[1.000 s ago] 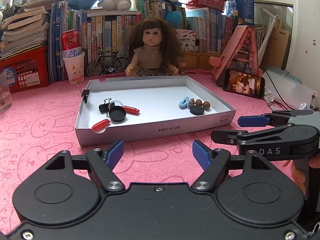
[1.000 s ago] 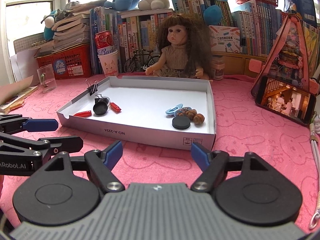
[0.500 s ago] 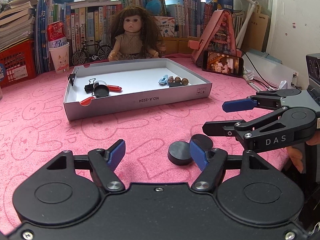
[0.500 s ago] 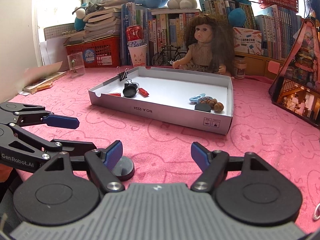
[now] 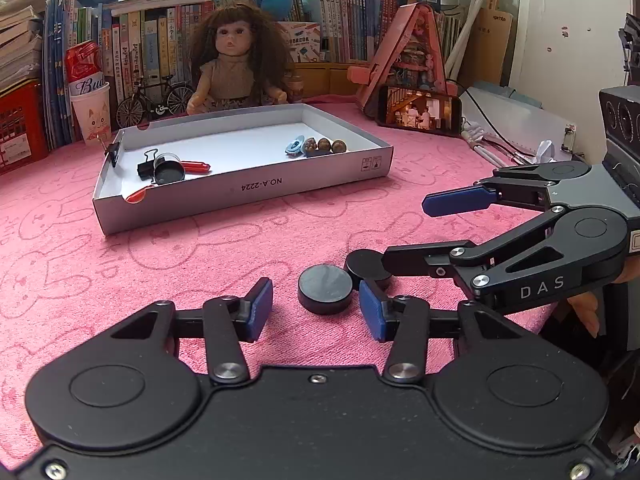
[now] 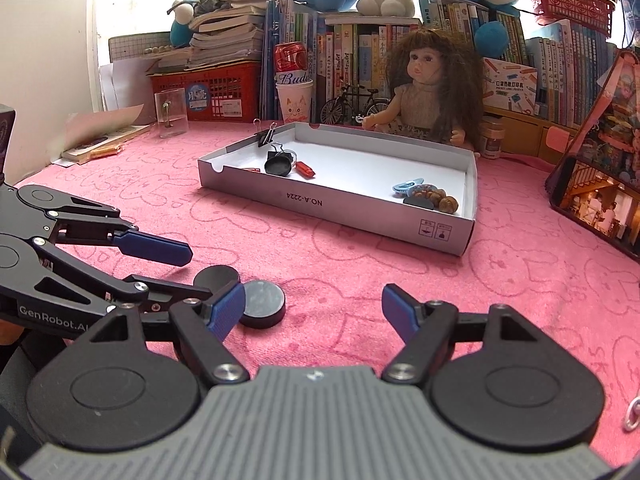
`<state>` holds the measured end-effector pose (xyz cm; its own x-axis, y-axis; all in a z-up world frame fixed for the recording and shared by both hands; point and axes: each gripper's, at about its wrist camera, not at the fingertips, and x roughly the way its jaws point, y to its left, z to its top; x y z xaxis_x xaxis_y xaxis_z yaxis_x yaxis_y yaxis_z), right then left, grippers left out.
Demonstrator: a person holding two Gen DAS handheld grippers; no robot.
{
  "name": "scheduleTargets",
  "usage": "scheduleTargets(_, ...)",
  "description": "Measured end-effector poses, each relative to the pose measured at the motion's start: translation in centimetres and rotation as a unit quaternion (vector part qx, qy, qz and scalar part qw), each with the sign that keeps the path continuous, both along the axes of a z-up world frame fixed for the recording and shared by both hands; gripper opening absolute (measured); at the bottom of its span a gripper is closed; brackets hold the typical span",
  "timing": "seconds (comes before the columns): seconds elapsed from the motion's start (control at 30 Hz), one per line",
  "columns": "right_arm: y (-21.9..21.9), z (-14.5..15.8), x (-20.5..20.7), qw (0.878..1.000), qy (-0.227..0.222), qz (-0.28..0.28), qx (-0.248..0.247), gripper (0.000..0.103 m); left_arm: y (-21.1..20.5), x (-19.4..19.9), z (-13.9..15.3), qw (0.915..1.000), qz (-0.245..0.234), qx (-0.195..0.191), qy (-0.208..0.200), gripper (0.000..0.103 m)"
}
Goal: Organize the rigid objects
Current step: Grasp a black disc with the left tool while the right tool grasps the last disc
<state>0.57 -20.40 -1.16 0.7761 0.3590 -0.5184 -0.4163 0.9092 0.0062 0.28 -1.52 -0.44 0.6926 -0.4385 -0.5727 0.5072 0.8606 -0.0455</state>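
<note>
Two black discs lie flat on the pink surface, touching or nearly so, well short of the box (image 5: 244, 190). Near disc (image 5: 325, 288) sits just ahead of the left gripper (image 5: 316, 310), roughly between its fingers, slightly toward the right one. Fingers wide open, holding nothing. Far disc (image 5: 366, 264) lies under the right gripper (image 6: 312, 312), off toward its left finger; also open, empty. Discs are round, so no long axis. Left looks nearer for the near disc.

Doll (image 5: 236, 68) — books (image 5: 160, 40) behind
</note>
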Motion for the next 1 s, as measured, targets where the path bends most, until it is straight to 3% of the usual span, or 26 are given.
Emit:
scheduleTargets(0.27,0.0,-0.1,0.0,1.000,-0.001,-0.001,0.000,0.084,-0.3,0.5,-0.2,0.9999,0.007,-0.009,0.003,0.029)
scheduleTargets(0.63,1.0,-0.5,-0.3,1.000,-0.007,0.001,-0.005,0.084,0.5,0.3,0.3,0.9993,0.035,-0.008,-0.011,0.029)
scheduleTargets(1.0,2.5,-1.1,-0.8,1.000,-0.011,0.005,-0.008,0.061,0.9,0.1,0.1,0.9988,0.047,-0.008,-0.011,0.029)
